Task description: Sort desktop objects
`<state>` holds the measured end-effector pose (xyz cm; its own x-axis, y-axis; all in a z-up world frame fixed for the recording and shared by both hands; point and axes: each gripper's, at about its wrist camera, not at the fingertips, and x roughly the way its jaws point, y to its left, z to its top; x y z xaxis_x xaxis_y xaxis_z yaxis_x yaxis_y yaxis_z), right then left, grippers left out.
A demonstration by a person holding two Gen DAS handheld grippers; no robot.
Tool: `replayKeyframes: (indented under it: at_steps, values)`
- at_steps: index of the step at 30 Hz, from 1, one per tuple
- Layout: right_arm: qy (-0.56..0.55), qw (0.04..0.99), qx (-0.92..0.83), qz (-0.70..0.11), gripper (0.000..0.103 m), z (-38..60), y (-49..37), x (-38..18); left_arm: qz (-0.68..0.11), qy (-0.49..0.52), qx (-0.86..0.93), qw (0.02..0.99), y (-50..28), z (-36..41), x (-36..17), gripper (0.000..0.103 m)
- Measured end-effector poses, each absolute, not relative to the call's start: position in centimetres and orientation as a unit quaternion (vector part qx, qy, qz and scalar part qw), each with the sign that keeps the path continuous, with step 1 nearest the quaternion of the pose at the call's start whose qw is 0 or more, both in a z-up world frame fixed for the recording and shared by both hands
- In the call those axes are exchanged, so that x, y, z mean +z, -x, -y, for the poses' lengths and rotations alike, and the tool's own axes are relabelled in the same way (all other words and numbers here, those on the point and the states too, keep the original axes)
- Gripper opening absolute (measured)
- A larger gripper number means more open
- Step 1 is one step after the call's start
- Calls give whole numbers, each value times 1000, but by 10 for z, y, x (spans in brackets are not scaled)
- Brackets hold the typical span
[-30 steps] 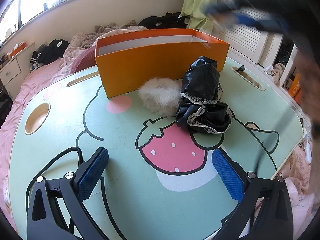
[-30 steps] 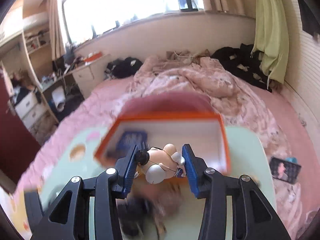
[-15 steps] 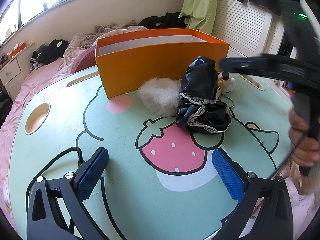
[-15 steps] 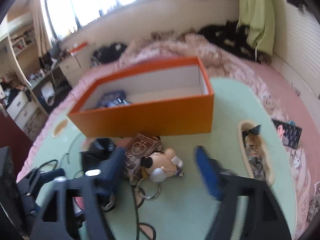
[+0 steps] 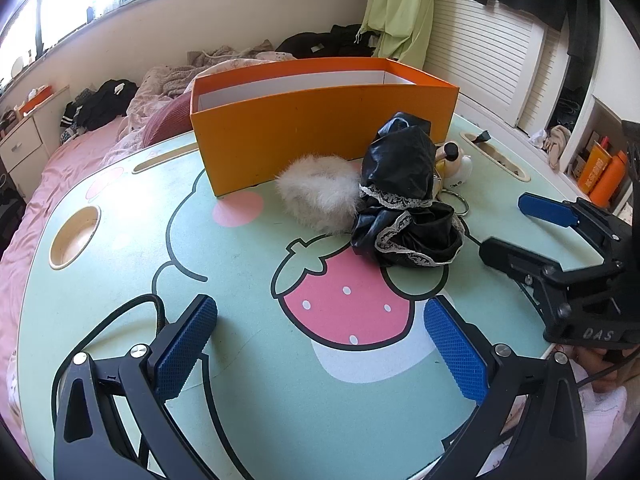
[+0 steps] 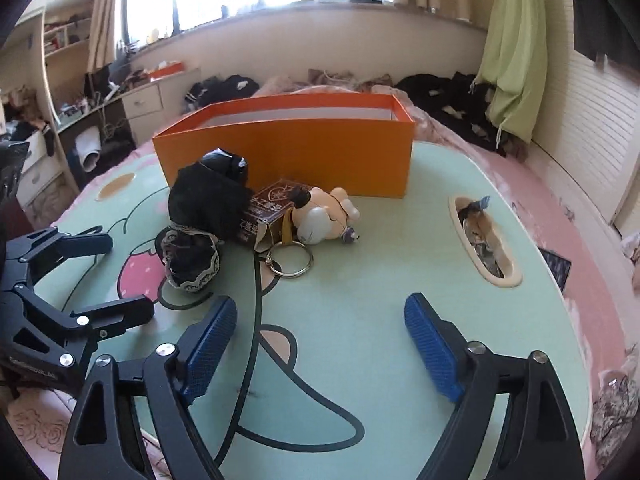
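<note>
A mint-green lap table (image 5: 120, 280) printed with a pink strawberry and black cartoon outlines stands on a bed with pink bedding (image 6: 540, 184). Behind it run a low cream wall under bright windows, a lime-green curtain (image 6: 516, 52), white slatted doors and heaps of dark clothes.

On the table an open orange cardboard box (image 5: 320, 124) with a white inside stands at the far side. Just in front of it lie a fluffy white fur ball (image 5: 318, 194) and a crumpled black glossy garment with white lace trim (image 5: 404, 200), touching each other.

The right wrist view shows what the garment mostly hides from the left: a dark brown printed card box (image 6: 272, 208) lying against the garment, a cream plush figure keychain (image 6: 324, 216) lying on its side beside it, and a metal key ring (image 6: 290, 260) in front. It also shows an oval slot (image 6: 484, 240) in the table holding small clutter. The fur ball appears only in the left wrist view, as does a round cup recess (image 5: 74, 236).

The left gripper (image 5: 320, 344) has its jaws spread wide with nothing between them, low over the near table edge. The right gripper (image 6: 320, 348) is likewise spread and empty, clear of the keychain.
</note>
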<state>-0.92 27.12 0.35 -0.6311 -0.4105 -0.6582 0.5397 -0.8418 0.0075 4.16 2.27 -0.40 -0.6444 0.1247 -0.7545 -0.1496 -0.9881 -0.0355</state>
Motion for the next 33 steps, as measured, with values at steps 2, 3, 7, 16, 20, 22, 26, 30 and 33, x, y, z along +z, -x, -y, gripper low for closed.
replayKeyframes:
  at_steps: [2,3,7,16,20,22,26,30,33]
  values:
    - [-333,261,-899,-109,98,-268,7,0,-16,415,907,75,-42,-23,-4,103]
    - [-332,263,-899,-113,103,-267,6,-1,-16,415,907,75,-42,-24,-4,103]
    - [-331,264,-899,-112,103,-268,6,-2,-16,415,907,75,-41,-23,-4,103]
    - [-331,265,-899,-112,103,-268,6,-2,-15,415,907,75,-41,-23,-4,103]
    - [-331,265,-899,-112,103,-268,6,-2,-15,415,907,75,-41,-23,-4,103]
    - [-331,265,-899,-112,103,-268,6,-2,-15,415,907,75,-41,-23,-4,103]
    - [-331,265,-899,-112,103,-267,5,-2,-15,415,907,75,-41,-22,-4,103]
    - [-331,265,-899,-112,103,-268,6,-2,-15,415,907,75,-41,-22,-4,103]
    - [-331,265,-899,-112,103,-268,5,-2,-15,415,907,75,-41,-23,-4,103]
